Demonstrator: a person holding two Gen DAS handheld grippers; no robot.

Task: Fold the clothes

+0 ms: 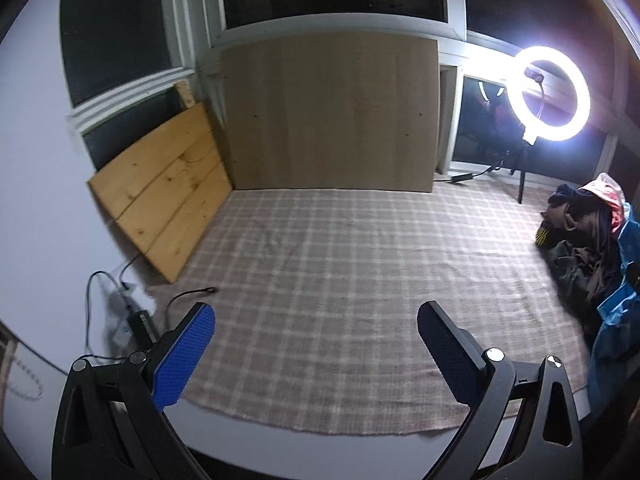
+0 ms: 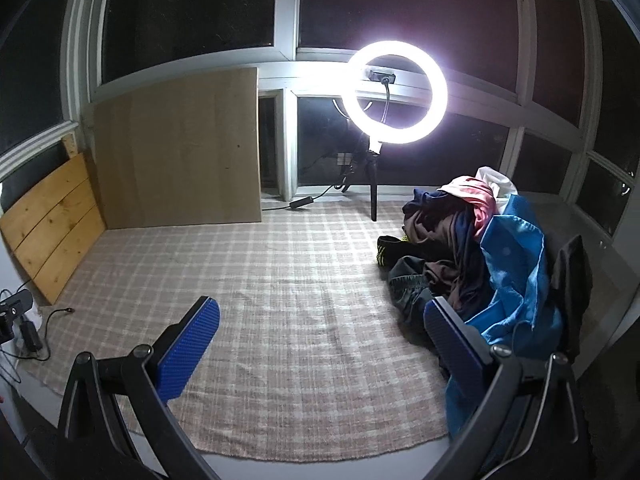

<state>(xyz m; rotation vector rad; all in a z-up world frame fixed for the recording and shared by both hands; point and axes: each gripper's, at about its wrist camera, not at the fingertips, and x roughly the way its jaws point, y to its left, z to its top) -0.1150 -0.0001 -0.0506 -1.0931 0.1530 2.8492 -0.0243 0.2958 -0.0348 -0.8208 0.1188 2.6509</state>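
Note:
A heap of clothes [image 2: 460, 248] lies at the right of a checked cloth [image 2: 280, 300]: dark brown and navy pieces, a pink one on top, a bright blue garment [image 2: 516, 280] at the near side. In the left wrist view the same heap of clothes [image 1: 588, 252] sits at the far right edge. My left gripper [image 1: 316, 320] hovers open over the bare checked cloth [image 1: 340, 280], holding nothing. My right gripper [image 2: 322, 316] is open too, its right finger just in front of the blue garment, nothing between the pads.
A lit ring light [image 2: 400, 92] on a tripod stands at the back by the windows. A large board [image 2: 180, 148] and a pine plank panel [image 2: 52, 228] lean at the back left. Cables and a power adapter [image 1: 140, 320] lie at the left.

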